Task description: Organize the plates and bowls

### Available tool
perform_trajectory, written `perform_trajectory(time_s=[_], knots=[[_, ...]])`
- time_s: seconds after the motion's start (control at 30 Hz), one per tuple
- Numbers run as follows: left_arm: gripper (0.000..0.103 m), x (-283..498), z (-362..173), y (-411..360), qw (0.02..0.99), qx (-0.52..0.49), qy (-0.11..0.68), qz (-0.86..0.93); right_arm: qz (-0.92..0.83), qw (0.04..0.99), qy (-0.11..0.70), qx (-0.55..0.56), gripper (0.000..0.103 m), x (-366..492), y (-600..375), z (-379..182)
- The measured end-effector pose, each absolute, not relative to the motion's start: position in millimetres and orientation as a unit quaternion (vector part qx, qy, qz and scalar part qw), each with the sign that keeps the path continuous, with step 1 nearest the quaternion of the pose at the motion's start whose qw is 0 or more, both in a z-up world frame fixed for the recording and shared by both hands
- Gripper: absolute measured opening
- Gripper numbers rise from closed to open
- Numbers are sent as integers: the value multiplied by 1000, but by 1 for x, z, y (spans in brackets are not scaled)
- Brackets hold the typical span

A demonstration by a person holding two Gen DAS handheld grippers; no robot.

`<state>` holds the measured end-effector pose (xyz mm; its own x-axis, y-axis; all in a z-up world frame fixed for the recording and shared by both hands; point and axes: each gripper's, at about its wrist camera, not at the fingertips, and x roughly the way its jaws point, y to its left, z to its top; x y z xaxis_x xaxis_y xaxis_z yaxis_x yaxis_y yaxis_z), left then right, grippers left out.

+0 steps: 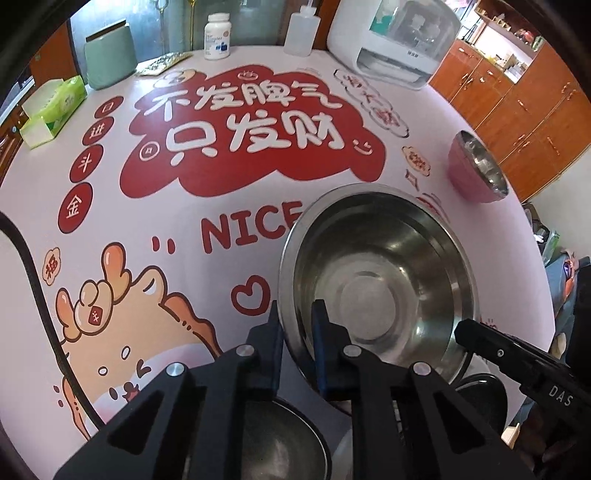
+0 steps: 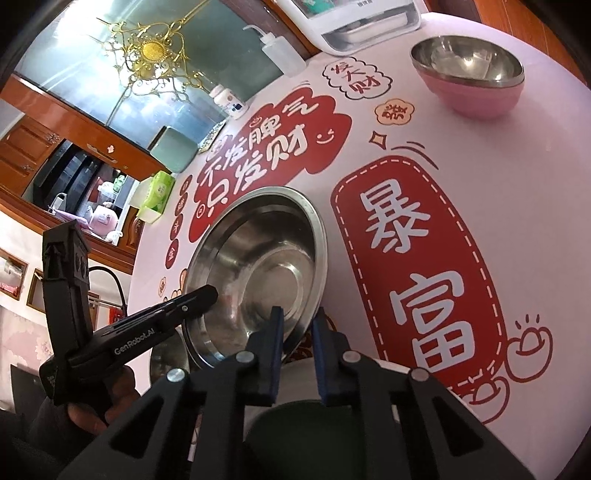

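Observation:
A wide steel bowl (image 1: 376,280) (image 2: 266,266) sits tilted over the near part of the printed tablecloth (image 1: 184,206). My left gripper (image 1: 297,314) is shut on its near-left rim, one finger inside and one outside. My right gripper (image 2: 298,321) is shut on the rim at the opposite side. Each gripper shows in the other's view: the right gripper's black tip (image 1: 463,330), the left one (image 2: 207,295) held by a hand. A pink bowl with a steel lining (image 1: 476,170) (image 2: 469,74) stands apart at the far right. Another steel bowl (image 1: 280,439) lies below my left gripper.
Along the far edge stand a tissue box (image 1: 55,107), a green canister (image 1: 109,59), a pill bottle (image 1: 218,35), a squeeze bottle (image 1: 301,31) and a white appliance (image 1: 395,44). Wooden cabinets (image 1: 517,110) lie beyond. A dark round thing (image 2: 303,435) is under my right gripper.

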<state>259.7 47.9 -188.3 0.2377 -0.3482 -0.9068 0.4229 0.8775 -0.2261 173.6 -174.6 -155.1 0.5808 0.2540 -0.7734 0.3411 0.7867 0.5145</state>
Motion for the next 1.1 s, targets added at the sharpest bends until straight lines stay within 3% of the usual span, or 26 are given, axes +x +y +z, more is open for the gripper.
perform_trajectory(time_s=[0.6,1.1], knots=[[13,210,-127,77,822,33,510,-250,23,864,413,288,15,144,-152,-111],[15,143,-100,129,850,-30,492,-185,117,869,414,247,15,131,-123,-86]])
